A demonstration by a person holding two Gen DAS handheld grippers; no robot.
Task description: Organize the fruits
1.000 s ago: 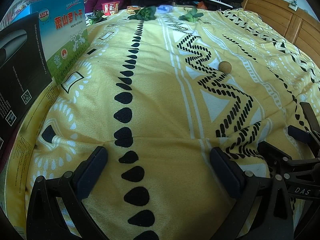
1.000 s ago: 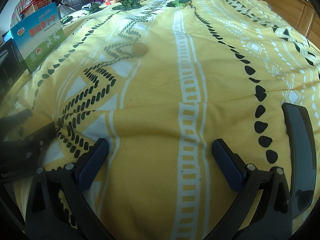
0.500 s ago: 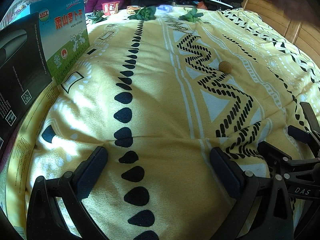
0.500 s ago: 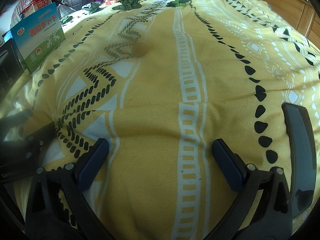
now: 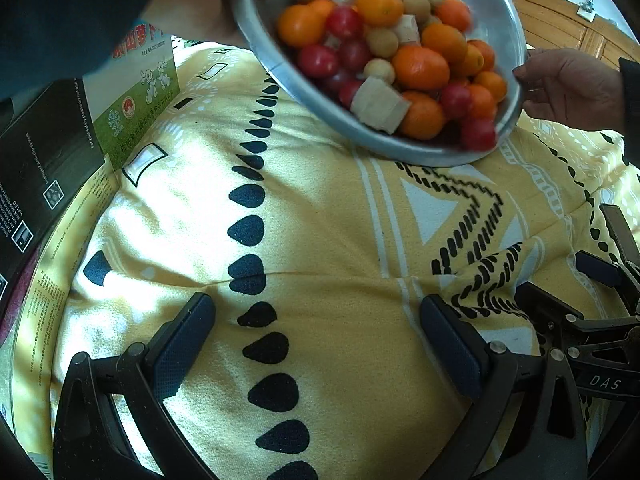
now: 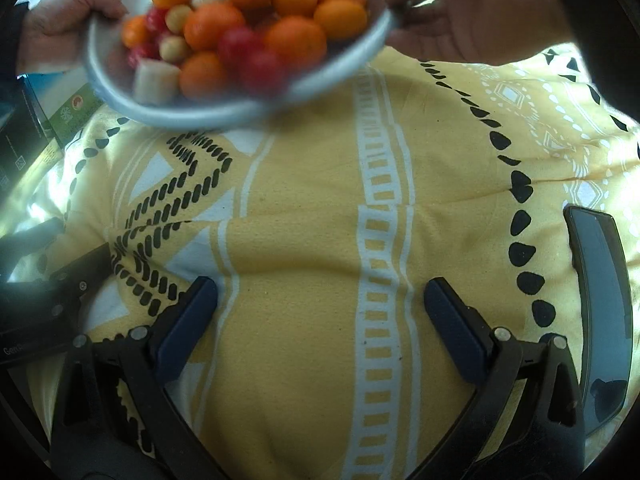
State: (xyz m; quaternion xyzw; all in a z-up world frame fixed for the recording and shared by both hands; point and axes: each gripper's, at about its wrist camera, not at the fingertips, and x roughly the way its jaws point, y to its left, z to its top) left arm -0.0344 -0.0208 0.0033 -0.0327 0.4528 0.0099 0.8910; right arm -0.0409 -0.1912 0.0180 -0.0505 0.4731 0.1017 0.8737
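Left gripper (image 5: pixel 316 344): fingers spread wide, nothing between them, lying low on the yellow patterned blanket (image 5: pixel 320 216).
Right gripper (image 6: pixel 320 320): likewise agape and empty, parked alongside; both seem to be waiting on the delivery.
Blanket: bare directly ahead of both tools, apparently the sorting ground.
Metal bowl (image 5: pixel 280 68): held tilted above the blanket's far part, its low rim close to the cloth, likely so the load can be tipped out or set down within reach.
Fruits (image 5: pixel 380 40): piled in the bowl, none on the blanket yet; small oranges, red cherry-like rounds, tan balls and pale cut chunks, sliding toward the lower edge.
Bare hands (image 5: pixel 572 80): one on each side of the rim, steadying the tilt.
Boxes (image 5: pixel 132 96): a green-and-white carton and a black one stand at the blanket's left edge.
Stage: sorting not yet begun.
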